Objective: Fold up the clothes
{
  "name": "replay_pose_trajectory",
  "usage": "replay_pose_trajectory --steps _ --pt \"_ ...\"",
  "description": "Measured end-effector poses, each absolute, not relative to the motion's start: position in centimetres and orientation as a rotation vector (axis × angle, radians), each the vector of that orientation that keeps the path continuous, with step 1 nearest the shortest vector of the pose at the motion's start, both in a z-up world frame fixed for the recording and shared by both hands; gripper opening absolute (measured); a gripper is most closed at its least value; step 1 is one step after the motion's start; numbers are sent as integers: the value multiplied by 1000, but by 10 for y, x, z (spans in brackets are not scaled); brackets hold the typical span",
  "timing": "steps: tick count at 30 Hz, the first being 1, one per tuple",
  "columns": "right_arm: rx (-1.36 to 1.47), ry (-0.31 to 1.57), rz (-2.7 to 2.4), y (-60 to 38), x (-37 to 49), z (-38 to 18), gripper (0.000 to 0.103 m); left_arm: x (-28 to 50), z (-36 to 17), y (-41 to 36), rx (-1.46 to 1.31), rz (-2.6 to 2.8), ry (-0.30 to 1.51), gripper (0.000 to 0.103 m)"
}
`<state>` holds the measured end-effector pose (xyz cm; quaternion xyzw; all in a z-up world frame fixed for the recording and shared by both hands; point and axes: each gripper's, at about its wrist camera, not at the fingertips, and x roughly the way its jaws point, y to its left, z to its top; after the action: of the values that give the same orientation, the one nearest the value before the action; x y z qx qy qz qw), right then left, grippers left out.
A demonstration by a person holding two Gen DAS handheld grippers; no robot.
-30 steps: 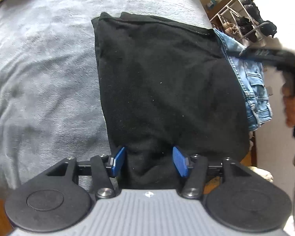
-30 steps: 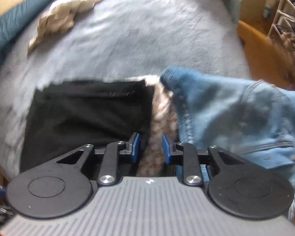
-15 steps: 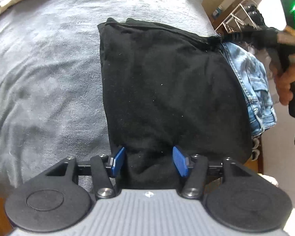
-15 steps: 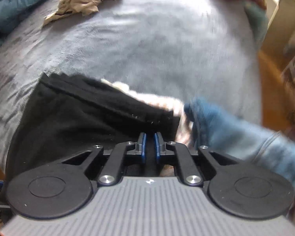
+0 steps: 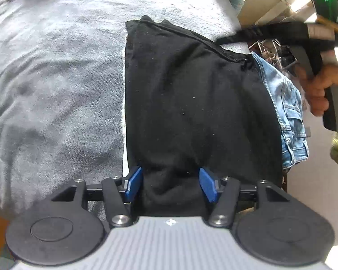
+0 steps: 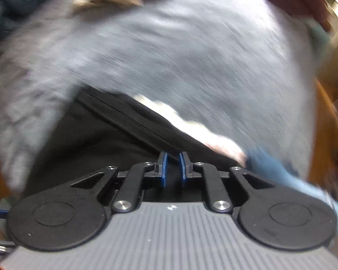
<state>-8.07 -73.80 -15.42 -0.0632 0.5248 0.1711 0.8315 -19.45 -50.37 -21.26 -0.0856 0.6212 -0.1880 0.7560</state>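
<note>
Folding the black garment (image 5: 191, 103) on the grey blanket (image 5: 56, 78): a bunched near edge is held between the half-wide jaws of the left gripper (image 5: 170, 185); its far corner is pinched by the narrow right gripper (image 6: 171, 165). Both edges should be carried level, keeping the cloth taut.

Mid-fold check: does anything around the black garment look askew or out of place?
Yes. Blue jeans stick out from under the black garment and hang off the bed's edge, so the pile isn't square.

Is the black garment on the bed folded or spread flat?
Folded: the black garment lies as a compact rectangle with doubled layered edges at its far end, on the grey blanket.
</note>
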Motion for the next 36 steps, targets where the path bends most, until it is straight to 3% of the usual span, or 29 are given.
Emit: replay_pose_trajectory --steps 3,9,14,20,22,24,29,33,36 --pt "-162 1090 545 -687 -74 -156 10 -198 -213 -503 -187 -398 1348 59" --pt "-14 1131 522 -675 -25 -206 7 -197 -211 -496 -207 -361 1345 60" --pt "68 1098 560 -680 -27 -183 13 -207 -209 -506 -169 -360 1327 60" --pt "-91 1138 645 -652 -46 -203 11 -211 -208 -513 -152 -342 1328 61" --pt "91 1148 528 -675 -27 -212 8 -211 -207 -515 -133 -351 1334 61" --pt "190 1091 413 -700 -26 -197 13 -212 -205 -517 -109 -362 1337 62" --pt "192 1026 415 -749 -85 -153 13 -216 -202 -520 -67 -396 1343 62" --pt "113 1125 360 -773 -150 -167 16 -213 -204 -519 -53 -416 1361 62" --pt "226 1123 266 -801 -187 -170 15 -213 -199 -517 -9 -429 1372 62"
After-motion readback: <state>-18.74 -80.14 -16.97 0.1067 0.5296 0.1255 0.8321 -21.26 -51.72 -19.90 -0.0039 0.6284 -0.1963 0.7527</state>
